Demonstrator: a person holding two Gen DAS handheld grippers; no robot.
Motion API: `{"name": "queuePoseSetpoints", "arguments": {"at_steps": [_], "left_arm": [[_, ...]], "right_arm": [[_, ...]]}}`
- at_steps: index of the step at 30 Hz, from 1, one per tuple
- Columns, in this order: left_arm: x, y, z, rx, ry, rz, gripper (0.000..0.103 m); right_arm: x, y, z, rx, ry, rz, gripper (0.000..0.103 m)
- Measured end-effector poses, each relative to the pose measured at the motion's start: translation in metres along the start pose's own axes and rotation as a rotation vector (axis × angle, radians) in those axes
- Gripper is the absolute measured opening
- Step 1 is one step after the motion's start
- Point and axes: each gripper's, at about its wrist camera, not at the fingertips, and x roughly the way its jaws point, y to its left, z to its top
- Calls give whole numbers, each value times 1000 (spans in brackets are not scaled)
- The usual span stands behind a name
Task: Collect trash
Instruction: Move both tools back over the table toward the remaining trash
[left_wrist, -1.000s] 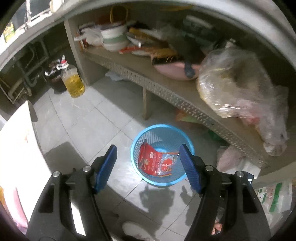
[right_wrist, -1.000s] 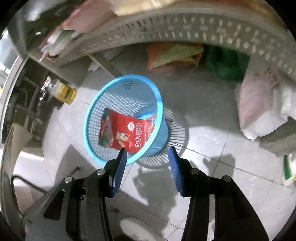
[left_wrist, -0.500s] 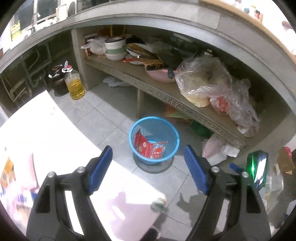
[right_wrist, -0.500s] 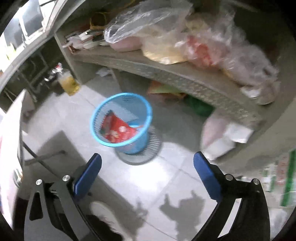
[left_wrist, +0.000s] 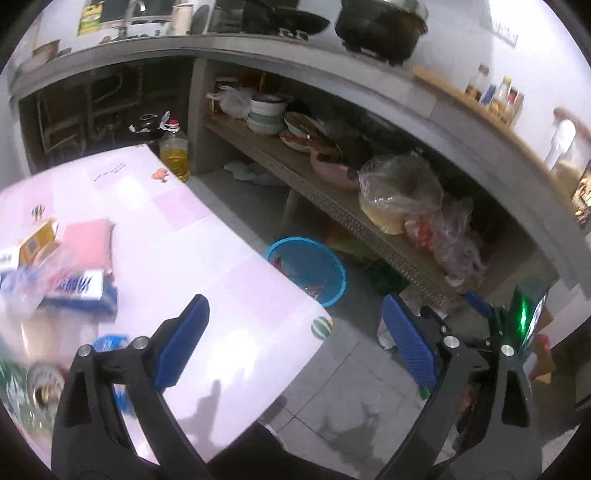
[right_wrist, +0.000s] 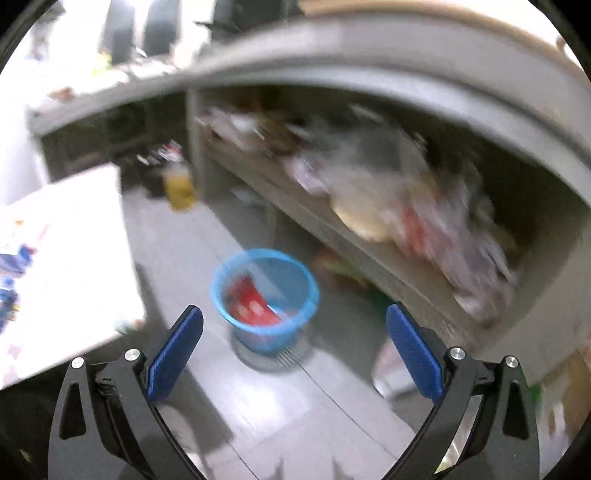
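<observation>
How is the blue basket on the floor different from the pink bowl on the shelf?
The blue basket stands on the floor tiles beside the table; the pink bowl sits up on the low shelf under the counter. The blue basket is tall with mesh walls; the pink bowl looks shallow and solid. The blue basket holds a red wrapper; the pink bowl holds something dark, too unclear to name. Both are round and open at the top.

Home kitchen: pots (left_wrist: 380, 26), stacked bowls (left_wrist: 264, 114)
</observation>
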Motion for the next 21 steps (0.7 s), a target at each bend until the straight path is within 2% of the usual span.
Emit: {"name": "queuePoseSetpoints", "arguments": {"at_steps": [3, 11, 13, 17, 21], "left_arm": [[-26, 19, -15, -45, -39, 8, 95], [-101, 87, -65, -193, -147, 39, 95], [-118, 102, -77, -219, -186, 61, 95], [-143, 124, -97, -238, -246, 157, 95], [-156, 145, -112, -255, -261, 219, 95]], "right_arm": [[-16, 23, 12, -44, -66, 52, 97], [-32, 89, 26, -97, -89, 270, 96], [-35, 103, 28, -97, -83, 317, 97], [-40, 127, 29, -101, -61, 409, 96], [-42, 148, 29, -114, -25, 500, 96]]}}
